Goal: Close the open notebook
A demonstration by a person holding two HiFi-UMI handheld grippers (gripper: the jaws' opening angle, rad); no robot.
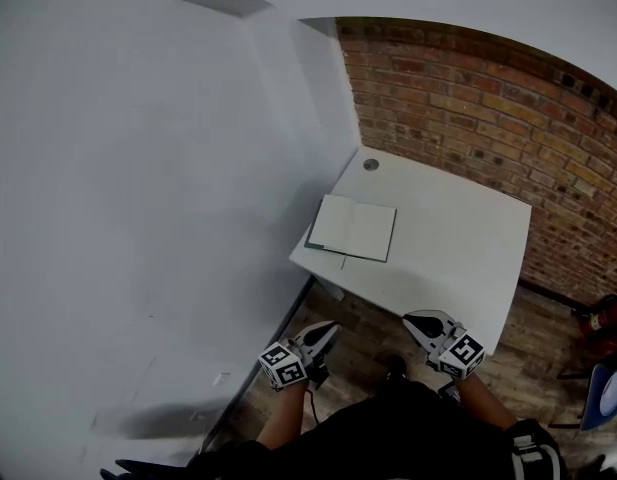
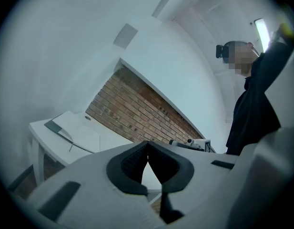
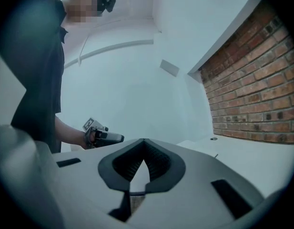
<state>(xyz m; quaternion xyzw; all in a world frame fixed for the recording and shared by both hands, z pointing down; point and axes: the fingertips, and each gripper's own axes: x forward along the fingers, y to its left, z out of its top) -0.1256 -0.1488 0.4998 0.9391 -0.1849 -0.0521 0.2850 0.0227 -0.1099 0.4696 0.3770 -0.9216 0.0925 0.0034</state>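
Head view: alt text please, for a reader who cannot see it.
An open notebook lies untouched on a white table in the corner of a white wall and a brick wall. Short of the table, the person holds the left gripper and right gripper, both shut and empty.

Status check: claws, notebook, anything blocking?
Left claw and right claw shut, empty, short of the white table. White-paged notebook with dark cover lies open, untouched. Nothing in the way.

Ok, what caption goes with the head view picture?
Open notebook lies on white table; left tongs and right tongs hover nearby.
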